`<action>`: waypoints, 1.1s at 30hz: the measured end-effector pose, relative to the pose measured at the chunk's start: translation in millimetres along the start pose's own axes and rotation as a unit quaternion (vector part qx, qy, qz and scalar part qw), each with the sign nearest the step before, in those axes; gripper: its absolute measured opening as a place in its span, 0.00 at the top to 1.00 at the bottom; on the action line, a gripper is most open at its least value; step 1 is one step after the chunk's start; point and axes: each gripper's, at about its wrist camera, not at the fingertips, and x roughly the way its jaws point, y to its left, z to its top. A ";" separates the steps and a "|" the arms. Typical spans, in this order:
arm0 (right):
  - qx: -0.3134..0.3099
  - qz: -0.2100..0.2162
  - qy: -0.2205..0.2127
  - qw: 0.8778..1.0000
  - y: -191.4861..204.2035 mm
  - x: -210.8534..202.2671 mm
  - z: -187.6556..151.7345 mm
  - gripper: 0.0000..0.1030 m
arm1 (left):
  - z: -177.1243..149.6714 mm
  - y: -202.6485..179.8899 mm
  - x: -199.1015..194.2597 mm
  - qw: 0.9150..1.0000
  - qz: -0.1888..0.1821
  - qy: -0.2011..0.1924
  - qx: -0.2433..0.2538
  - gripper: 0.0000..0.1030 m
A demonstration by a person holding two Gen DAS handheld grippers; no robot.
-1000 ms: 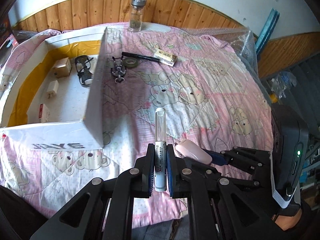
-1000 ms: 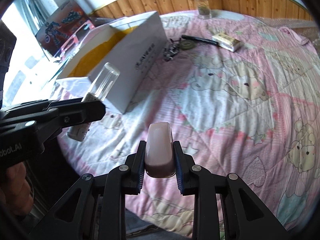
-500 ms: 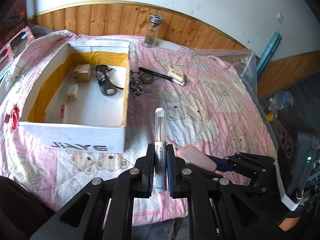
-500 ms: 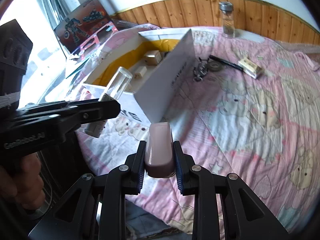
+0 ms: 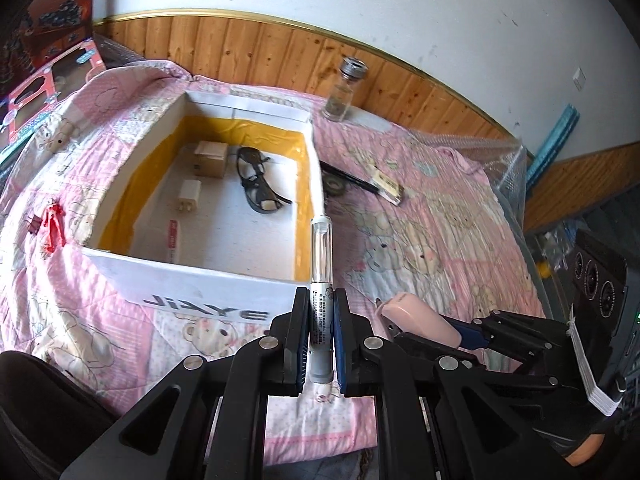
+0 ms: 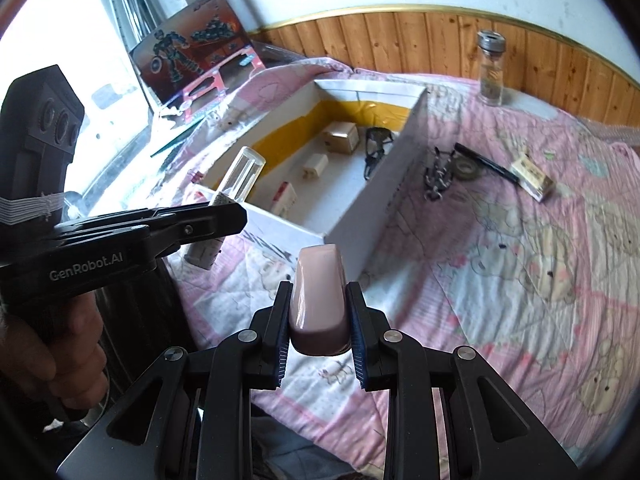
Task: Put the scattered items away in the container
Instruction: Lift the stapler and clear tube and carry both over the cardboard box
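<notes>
Box (image 5: 192, 280) lies ahead-left of your left gripper (image 5: 320, 344), nearer one, clamping tube (image 5: 321, 272) lengthwise; right gripper (image 6: 320, 336) clamps pink case (image 6: 319, 296).

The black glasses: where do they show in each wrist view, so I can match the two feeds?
Left wrist view: the black glasses lie inside the white box, near its far right corner, upper centre of the picture.
Right wrist view: the black glasses lie against the box's right wall, partly hidden by it, above centre.
Shared landmark: the glass jar by the wood panelling.
</notes>
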 end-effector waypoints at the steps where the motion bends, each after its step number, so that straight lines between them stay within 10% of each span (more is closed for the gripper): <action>1: -0.002 0.001 -0.001 1.000 2.6 0.9 3.2 0.73 | 1.4 3.6 -0.8 1.000 0.000 -0.001 -0.003 0.89; 33: -0.037 -0.004 -0.004 0.999 21.2 40.6 88.3 0.73 | 62.4 53.0 18.3 0.999 -0.009 -0.020 -0.025 0.89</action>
